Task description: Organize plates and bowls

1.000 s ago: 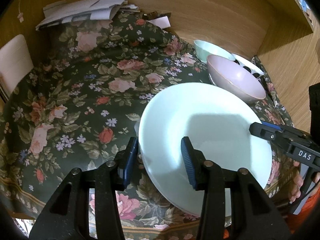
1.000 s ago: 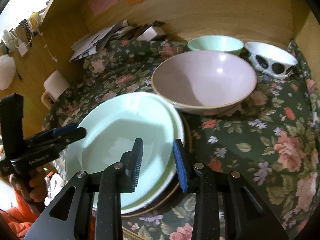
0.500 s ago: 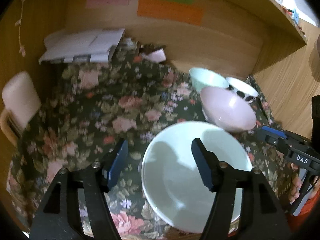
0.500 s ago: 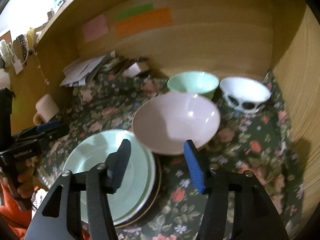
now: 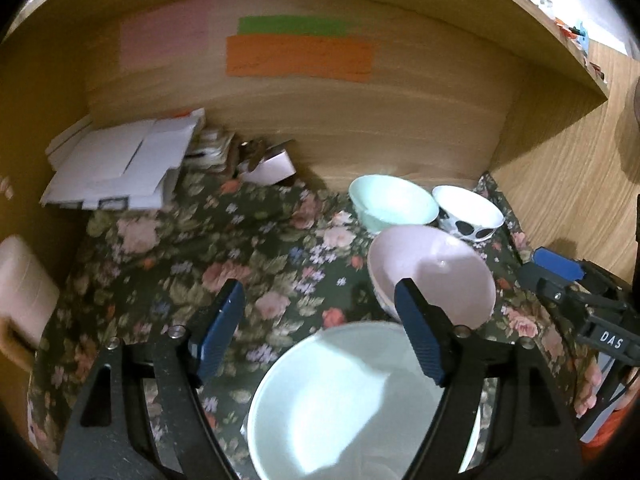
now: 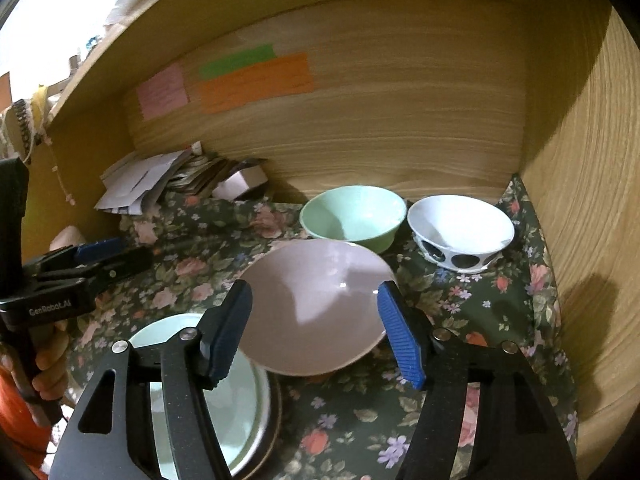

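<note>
A pale green plate (image 5: 348, 400) tops a stack (image 6: 240, 404) at the near edge of the floral cloth. Behind it stands a wide pink bowl (image 5: 432, 276) (image 6: 312, 304). A mint bowl (image 5: 392, 204) (image 6: 352, 220) and a white bowl with black spots (image 5: 468, 216) (image 6: 460, 232) stand by the back wall. My left gripper (image 5: 320, 332) hangs above the plate's far rim, its jaws opening with nothing pressed between them. My right gripper (image 6: 314, 334) hovers in front of the pink bowl, jaws opening, pads clear of it.
White papers (image 5: 120, 168) and small boxes lie at the back left. Wooden walls close the back and the right side (image 6: 580, 200), with coloured notes (image 6: 256, 80) stuck on the back. A cream object (image 5: 20, 280) sits at the left edge. A hand (image 6: 48, 376) holds the left gripper.
Both grippers have risen and drawn back from the plate stack while their jaws spread wider. The pale green plate stays on the stack; the bowls have not moved.
</note>
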Demonstrator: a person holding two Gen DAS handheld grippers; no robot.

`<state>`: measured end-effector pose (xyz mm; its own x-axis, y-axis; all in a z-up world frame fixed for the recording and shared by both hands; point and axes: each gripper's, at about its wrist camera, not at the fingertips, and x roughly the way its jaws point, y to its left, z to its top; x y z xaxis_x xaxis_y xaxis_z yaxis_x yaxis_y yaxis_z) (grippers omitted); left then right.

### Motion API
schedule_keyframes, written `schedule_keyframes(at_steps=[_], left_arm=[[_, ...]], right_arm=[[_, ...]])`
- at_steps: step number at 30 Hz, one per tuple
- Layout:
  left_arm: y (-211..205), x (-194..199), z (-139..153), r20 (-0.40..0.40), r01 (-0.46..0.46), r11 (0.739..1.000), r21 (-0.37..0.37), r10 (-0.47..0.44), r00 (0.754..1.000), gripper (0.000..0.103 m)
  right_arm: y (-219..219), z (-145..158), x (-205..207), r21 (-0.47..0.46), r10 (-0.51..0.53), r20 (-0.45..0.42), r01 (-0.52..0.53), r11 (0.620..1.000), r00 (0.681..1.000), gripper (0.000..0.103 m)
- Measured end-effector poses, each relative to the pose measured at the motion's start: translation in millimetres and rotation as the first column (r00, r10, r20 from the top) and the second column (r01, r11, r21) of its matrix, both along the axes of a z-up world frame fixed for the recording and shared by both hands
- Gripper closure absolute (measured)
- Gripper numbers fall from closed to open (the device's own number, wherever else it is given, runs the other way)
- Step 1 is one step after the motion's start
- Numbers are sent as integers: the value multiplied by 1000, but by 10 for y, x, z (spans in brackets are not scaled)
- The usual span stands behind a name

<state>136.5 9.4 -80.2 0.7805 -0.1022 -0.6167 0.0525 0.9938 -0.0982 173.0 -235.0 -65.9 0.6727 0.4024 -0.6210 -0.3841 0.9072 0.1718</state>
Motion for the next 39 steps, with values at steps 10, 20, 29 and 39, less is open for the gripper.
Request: schedule_keyframes(at_steps=[10,20,29,39], left_arm=[[-191,523,-131,-57,25,999,19,-24,998,26],[-363,926,-362,-112,75,995,69,-67,991,26],[-429,1257,-673,-253,111,993,41,-97,963,26],[-516,1348,-810,-305,158,987,19,-145,941,52]], right_arm=[[-116,-178,266,-14,-46,-33,46,999,998,41],[-125,-505,560,-34,-58,-120,55,998,991,41],[-150,-709,680,-27,-56,-193,52,998,980,41],[-179,-821,742,2,-36,-266,38,999,963,69]])
